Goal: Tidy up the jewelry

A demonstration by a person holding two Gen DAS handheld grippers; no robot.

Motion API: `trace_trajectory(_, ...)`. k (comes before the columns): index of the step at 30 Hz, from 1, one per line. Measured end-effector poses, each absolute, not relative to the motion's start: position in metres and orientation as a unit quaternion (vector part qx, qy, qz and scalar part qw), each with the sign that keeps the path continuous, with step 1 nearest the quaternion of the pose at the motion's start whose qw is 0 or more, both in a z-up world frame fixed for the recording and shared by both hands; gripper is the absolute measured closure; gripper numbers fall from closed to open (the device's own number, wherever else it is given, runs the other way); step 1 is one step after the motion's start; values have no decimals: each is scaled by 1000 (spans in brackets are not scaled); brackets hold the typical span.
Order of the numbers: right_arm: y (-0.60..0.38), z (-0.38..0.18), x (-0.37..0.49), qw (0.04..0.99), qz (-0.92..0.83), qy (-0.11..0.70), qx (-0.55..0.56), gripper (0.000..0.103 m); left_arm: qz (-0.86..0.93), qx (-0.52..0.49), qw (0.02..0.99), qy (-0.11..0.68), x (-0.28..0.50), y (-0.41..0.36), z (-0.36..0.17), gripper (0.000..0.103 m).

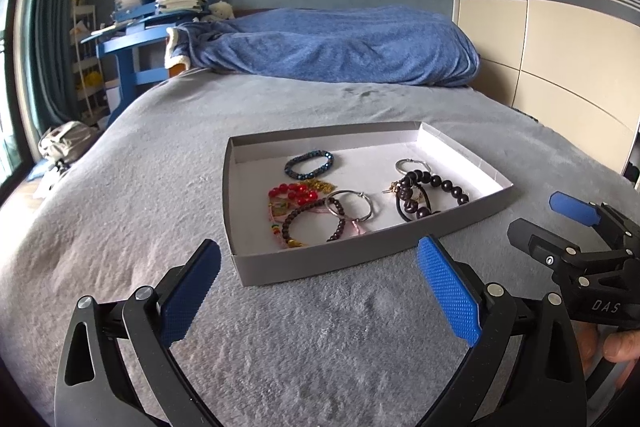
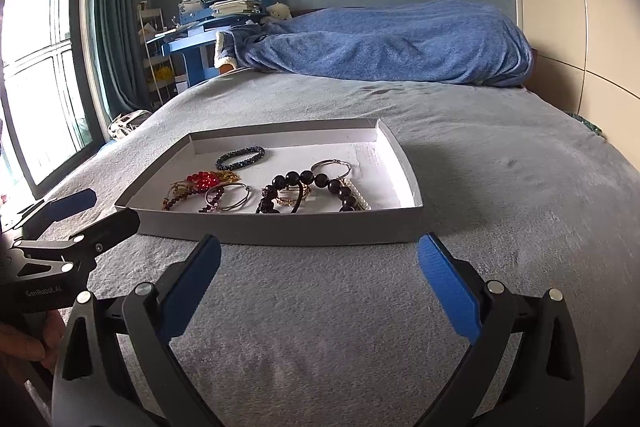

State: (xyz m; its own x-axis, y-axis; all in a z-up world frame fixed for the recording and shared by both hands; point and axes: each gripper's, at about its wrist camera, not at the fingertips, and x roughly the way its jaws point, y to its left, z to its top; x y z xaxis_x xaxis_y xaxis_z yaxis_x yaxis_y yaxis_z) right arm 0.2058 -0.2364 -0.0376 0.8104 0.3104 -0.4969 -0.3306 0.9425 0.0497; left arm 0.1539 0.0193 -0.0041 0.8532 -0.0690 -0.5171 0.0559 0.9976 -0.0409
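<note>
A grey blanket (image 1: 160, 187) covers the bed. On it sits a shallow grey tray (image 2: 280, 227) holding beaded bracelets (image 1: 310, 165) and hoop earrings (image 2: 332, 167). The left gripper (image 1: 320, 291) and right gripper (image 2: 320, 291) hover before it, both spread wide, holding nothing.

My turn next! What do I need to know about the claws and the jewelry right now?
Left claw: open, holding nothing, hovering over the grey bedspread just short of the tray.
Right claw: open, holding nothing, also short of the tray.
All the jewelry sits in the shallow grey tray: the dark blue beaded bracelet lies alone at the back, the red beads are tangled with other pieces on the left, and the big black beads are piled with hoops on the right.
Done: nothing sorted that I can see.
Left: untangle both piles and lay the pieces out separately.
</note>
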Motion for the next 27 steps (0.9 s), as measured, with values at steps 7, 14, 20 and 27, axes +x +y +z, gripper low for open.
trace_trajectory(7, -236, -38, 206, 951, 169, 258, -20, 6, -33, -13, 961, 273, 156, 19, -6, 5)
trace_trajectory(14, -237, -38, 206, 951, 169, 258, -19, 6, -33, -10, 962, 272, 156, 19, -7, 5)
trace_trajectory(20, -237, -38, 206, 951, 168, 258, -19, 6, -33, -10, 961, 273, 156, 18, -7, 5)
trace_trajectory(27, -237, -38, 206, 951, 168, 257, -19, 6, -33, -9, 961, 273, 156, 18, -7, 5)
